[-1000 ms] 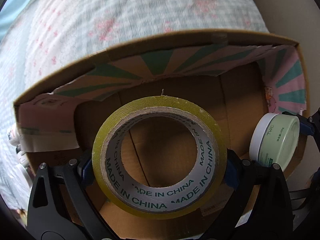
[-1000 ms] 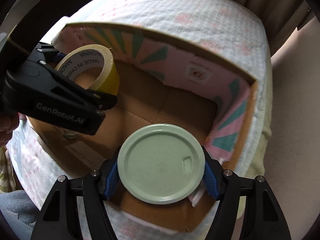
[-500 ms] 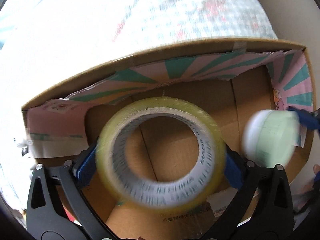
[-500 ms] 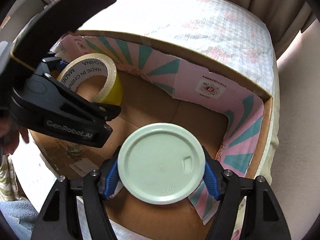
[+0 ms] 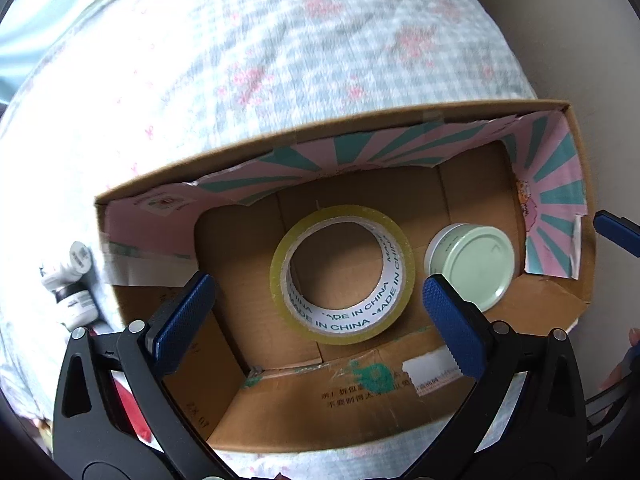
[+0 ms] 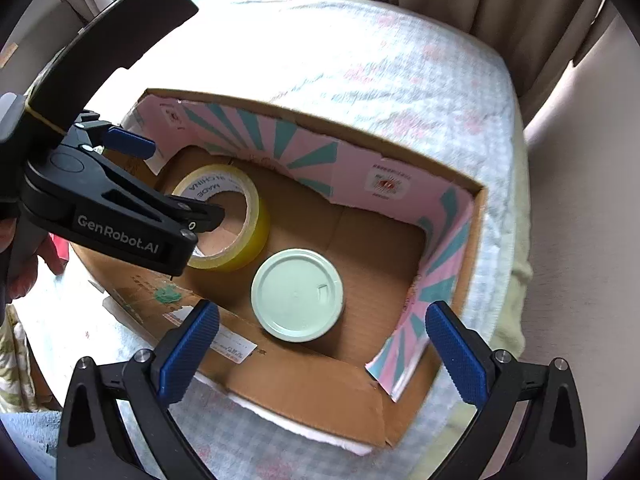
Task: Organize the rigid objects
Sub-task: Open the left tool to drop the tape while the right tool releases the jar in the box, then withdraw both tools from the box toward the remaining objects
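A yellow tape roll [image 5: 342, 274] lies flat on the floor of an open cardboard box [image 5: 320, 136]. A pale green jar [image 5: 472, 266] stands beside it to the right. My left gripper [image 5: 316, 320] is open and empty above the box's near side. In the right wrist view the tape roll [image 6: 236, 216] and the jar [image 6: 298, 294] sit side by side in the box [image 6: 448, 176]. My right gripper [image 6: 316, 354] is open and empty above the jar. The left gripper's body [image 6: 116, 216] partly hides the tape roll there.
The box rests on a bed with a checked floral cover [image 5: 280, 48]. Small white tubes and a bottle [image 5: 74, 288] lie left of the box. Curtains [image 6: 480, 4] hang behind the bed. Pink and teal flaps [image 6: 280, 140] line the box's inner walls.
Both grippers have opened and let go. The tape roll and the green jar now rest on the box floor, and both grippers have pulled back upward.
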Demonstrator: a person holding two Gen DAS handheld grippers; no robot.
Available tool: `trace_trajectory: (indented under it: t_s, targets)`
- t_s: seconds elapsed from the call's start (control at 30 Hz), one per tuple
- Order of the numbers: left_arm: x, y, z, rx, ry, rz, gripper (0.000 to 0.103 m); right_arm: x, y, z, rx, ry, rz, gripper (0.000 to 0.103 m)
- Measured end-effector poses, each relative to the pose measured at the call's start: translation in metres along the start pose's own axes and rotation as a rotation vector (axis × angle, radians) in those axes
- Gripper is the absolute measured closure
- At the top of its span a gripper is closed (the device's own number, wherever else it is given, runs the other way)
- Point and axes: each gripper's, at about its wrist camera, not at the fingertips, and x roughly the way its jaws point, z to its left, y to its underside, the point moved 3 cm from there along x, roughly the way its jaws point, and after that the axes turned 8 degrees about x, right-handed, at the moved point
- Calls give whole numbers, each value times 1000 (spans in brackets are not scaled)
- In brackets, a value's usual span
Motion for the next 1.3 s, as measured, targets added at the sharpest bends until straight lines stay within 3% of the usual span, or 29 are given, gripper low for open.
trace_trajectory:
  t_s: [0.53,0.77,0.97,1.3]
  targets:
    - [-112,9,10,30,21,-229,0,-93,-2,24,-11,115,-92,0]
    - [-191,67,47,4,-6,-374,0,-150,-12,59,20,131,-157,0]
    - [-239,129,106,-18,-20,-421,0,-206,-14,114,85,133,-228,0]
    - [-265,231,231,-74,-45,-458,0,-230,-23,232,223,40,-279,0]
